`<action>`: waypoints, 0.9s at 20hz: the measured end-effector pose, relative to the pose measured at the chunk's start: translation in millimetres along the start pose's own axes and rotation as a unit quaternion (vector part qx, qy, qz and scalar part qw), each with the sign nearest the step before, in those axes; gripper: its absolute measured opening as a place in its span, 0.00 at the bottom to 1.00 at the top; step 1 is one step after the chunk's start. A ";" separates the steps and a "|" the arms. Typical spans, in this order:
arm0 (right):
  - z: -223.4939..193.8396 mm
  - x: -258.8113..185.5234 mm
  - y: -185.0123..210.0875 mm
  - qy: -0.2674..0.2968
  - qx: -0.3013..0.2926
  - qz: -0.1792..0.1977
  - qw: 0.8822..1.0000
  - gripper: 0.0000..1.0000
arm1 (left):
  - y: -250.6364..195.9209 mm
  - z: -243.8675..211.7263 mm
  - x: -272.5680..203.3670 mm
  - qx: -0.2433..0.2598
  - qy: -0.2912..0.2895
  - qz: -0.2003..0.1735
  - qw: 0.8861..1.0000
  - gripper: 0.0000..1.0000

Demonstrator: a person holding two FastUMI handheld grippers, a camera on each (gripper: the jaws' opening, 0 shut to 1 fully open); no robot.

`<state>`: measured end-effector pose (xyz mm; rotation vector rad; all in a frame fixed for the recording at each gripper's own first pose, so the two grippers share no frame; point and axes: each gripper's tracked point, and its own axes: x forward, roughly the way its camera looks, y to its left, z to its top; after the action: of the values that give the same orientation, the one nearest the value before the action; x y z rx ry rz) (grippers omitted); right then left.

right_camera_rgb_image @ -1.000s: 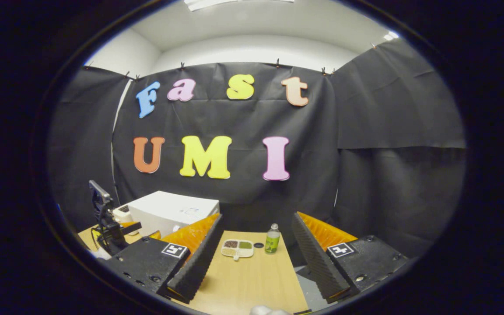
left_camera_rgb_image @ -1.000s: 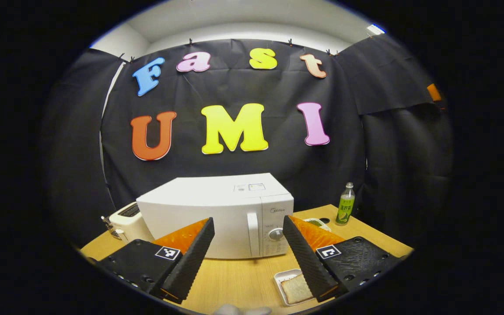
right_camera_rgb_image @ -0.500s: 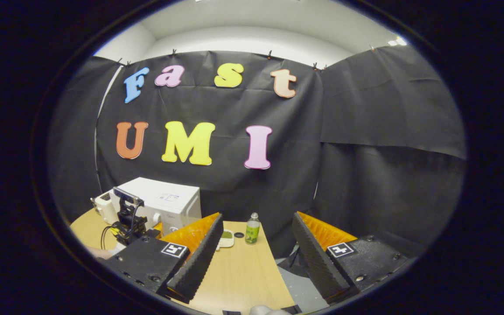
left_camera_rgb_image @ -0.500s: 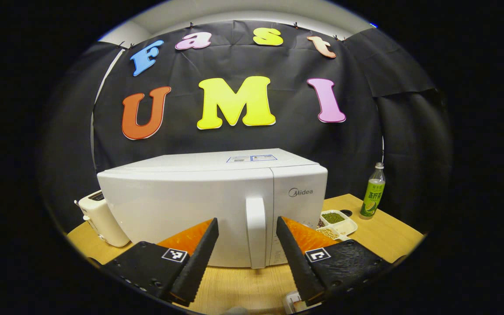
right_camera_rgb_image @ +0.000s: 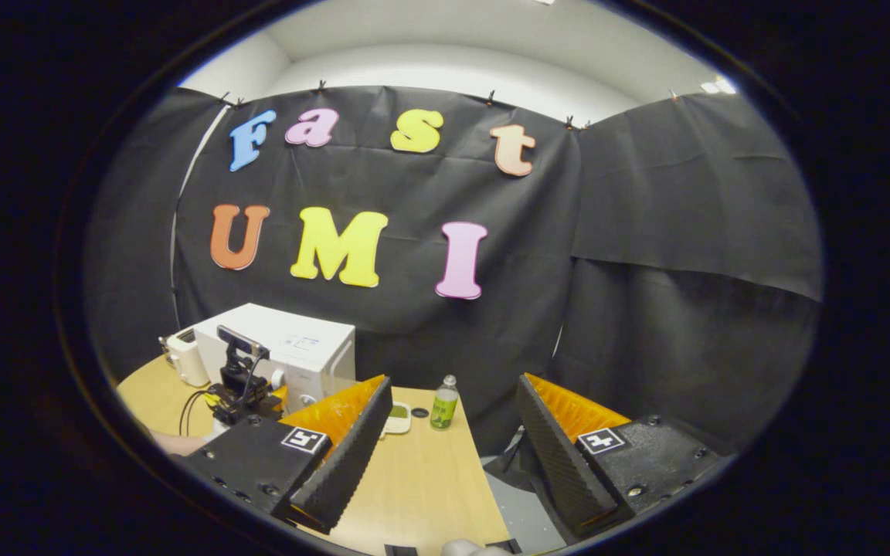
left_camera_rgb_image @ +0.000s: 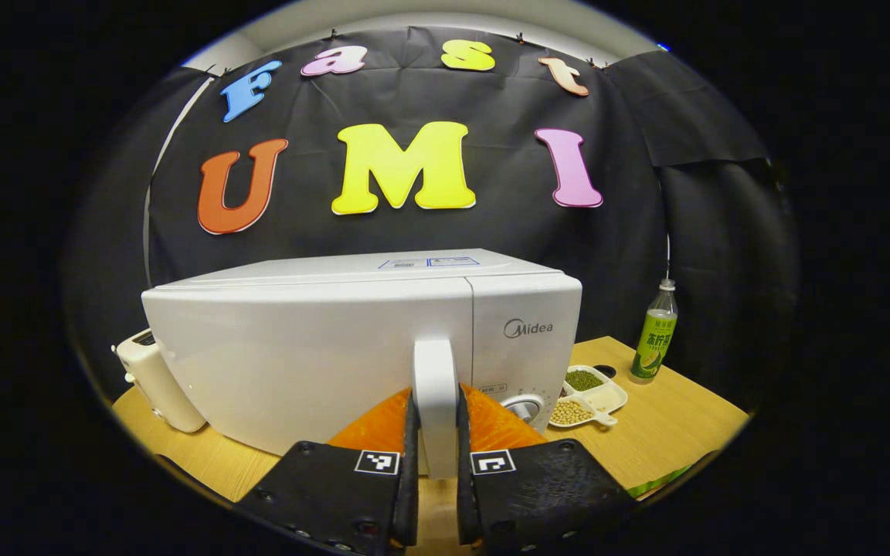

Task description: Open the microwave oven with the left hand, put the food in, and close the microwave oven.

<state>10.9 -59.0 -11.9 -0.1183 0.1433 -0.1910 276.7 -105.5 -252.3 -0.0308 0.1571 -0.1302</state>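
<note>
A white microwave oven (left_camera_rgb_image: 298,347) stands on the wooden table, its door closed. In the left gripper view my left gripper (left_camera_rgb_image: 435,471) is shut on the door's upright white handle (left_camera_rgb_image: 434,386), a finger pressing each side. In the right gripper view the microwave oven (right_camera_rgb_image: 298,351) sits far off at the left, with the left gripper (right_camera_rgb_image: 240,386) in front of its door. My right gripper (right_camera_rgb_image: 449,455) is open above the table's near right part, nothing between its fingers. The food on its tray is hidden.
A white toaster (left_camera_rgb_image: 155,382) stands left of the microwave. To its right lie a divided dish of beans (left_camera_rgb_image: 588,394) and a green bottle (left_camera_rgb_image: 652,340). The wooden table (right_camera_rgb_image: 422,486) ends just right of my right gripper, with grey floor (right_camera_rgb_image: 518,513) beyond.
My left gripper moved in to the microwave and went from open to shut on the door handle. The right gripper stayed open and swung slightly.
</note>
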 end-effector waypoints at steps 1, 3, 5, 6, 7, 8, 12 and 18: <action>0.9 -0.2 2.3 -0.001 0.000 0.004 1.000 1.00 | -0.5 -1.1 1.1 0.000 0.001 -0.003 1.000 0.09; 4.0 -2.1 9.8 -0.005 0.000 0.014 1.000 1.00 | -1.5 -2.4 -0.5 -0.018 0.013 -0.012 1.000 0.04; 6.5 -1.6 15.0 -0.008 0.001 0.024 1.000 0.96 | -2.7 -3.3 -6.3 -0.024 0.022 -0.020 0.999 0.05; 8.4 -0.9 17.1 -0.011 0.004 0.027 1.000 0.96 | -2.1 -6.0 -17.3 -0.022 0.021 -0.021 0.999 0.05; 8.6 -0.1 20.2 -0.015 0.004 0.031 0.999 0.96 | -0.2 -8.7 -27.5 -0.020 0.019 -0.022 0.999 0.04; 7.7 0.2 25.3 -0.017 0.001 0.036 0.999 1.00 | 1.8 -6.6 -40.1 -0.010 0.008 -0.027 1.000 0.04; 3.9 4.4 60.0 -0.015 -0.005 0.083 0.996 1.00 | 10.9 -18.7 -83.9 -0.010 0.025 -0.048 0.998 0.04; 0.7 2.3 99.7 -0.012 -0.001 0.140 0.990 1.00 | 58.5 -21.5 -139.1 0.009 0.019 0.003 1.000 0.28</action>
<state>31.2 37.9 -24.5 -0.1019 0.1352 0.0901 144.5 -29.6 -254.4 -0.0094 0.1942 -0.1270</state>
